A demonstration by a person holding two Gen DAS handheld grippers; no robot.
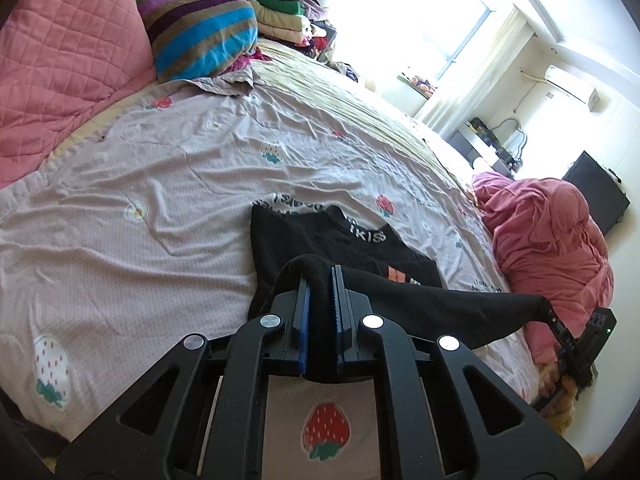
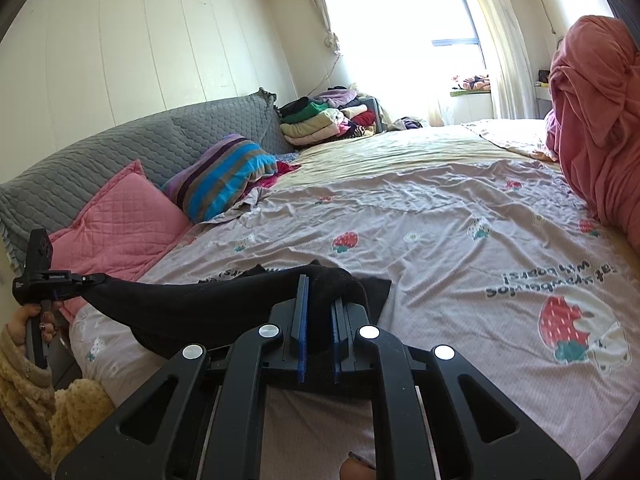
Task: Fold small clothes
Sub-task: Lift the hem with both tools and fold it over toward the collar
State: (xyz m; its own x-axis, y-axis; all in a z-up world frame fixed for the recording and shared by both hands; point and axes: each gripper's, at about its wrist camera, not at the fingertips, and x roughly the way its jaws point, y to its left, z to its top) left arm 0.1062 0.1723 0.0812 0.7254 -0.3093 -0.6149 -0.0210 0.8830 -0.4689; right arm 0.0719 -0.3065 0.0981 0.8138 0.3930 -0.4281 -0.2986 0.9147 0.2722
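Observation:
A small black garment (image 1: 344, 248) with white lettering at the collar lies on the strawberry-print bedsheet (image 1: 160, 184). Its near edge is lifted and stretched between both grippers. My left gripper (image 1: 320, 280) is shut on one end of that edge. My right gripper (image 2: 320, 292) is shut on the other end. The black garment (image 2: 224, 300) hangs taut toward the left gripper (image 2: 100, 279), seen at the far left of the right wrist view. The right gripper (image 1: 546, 304) shows at the right of the left wrist view, shut on the cloth.
A pink quilted pillow (image 1: 68, 52) and a striped pillow (image 1: 200, 28) lie at the bed's head. A stack of folded clothes (image 2: 328, 120) sits at the far corner. A bunched pink blanket (image 1: 552, 240) lies at the bed's side. A grey headboard (image 2: 140, 144) backs the bed.

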